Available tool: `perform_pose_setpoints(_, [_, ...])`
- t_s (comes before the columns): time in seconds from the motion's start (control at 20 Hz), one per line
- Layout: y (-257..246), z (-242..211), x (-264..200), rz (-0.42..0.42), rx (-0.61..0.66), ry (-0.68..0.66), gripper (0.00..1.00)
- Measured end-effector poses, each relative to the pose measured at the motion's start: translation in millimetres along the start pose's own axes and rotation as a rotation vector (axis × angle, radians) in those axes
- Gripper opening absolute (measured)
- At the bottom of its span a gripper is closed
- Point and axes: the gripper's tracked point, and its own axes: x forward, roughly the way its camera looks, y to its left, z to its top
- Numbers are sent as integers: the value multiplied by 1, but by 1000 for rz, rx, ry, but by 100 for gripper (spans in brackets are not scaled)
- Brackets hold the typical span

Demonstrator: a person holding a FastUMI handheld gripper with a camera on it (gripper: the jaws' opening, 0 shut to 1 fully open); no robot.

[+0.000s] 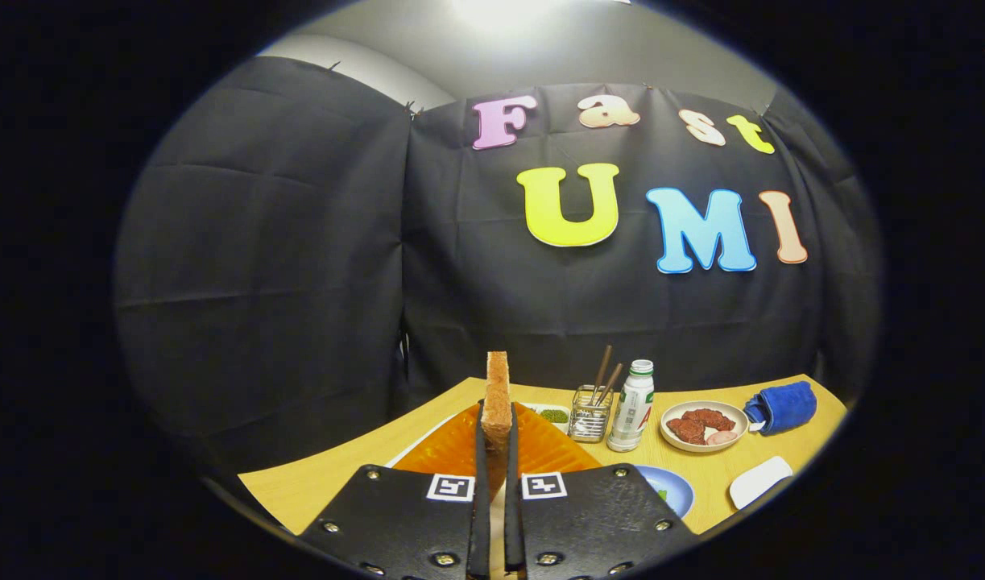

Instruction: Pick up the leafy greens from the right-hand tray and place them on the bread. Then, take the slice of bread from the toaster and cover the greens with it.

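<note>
A slice of toasted bread [498, 395] stands on edge between my fingers, held up above the table. My gripper [496, 439] is shut on it, both fingers pressing its lower faces. Below and beyond the slice lies an orange mat [540, 447] on the wooden table [339, 475]. A blue plate [676, 490] with a bit of green on it peeks out to the right of my fingers. A small white dish with green bits [552, 415] sits just past the mat. The toaster and the bottom slice are hidden by my gripper body.
Right of the mat stand a wire holder with chopsticks [591, 411] and a white bottle [632, 407]. Farther right are a bowl of reddish meat [703, 425], a rolled blue towel [782, 407] and a white flat object [759, 481] near the table edge.
</note>
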Motion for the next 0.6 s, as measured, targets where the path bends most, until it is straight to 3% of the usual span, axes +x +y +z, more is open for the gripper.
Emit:
perform_pose_setpoints(0.2, [-23,9,-15,-24,-5,-14,7])
perform_pose_setpoints(0.6, [-72,-21,-21,-92,21,53,7])
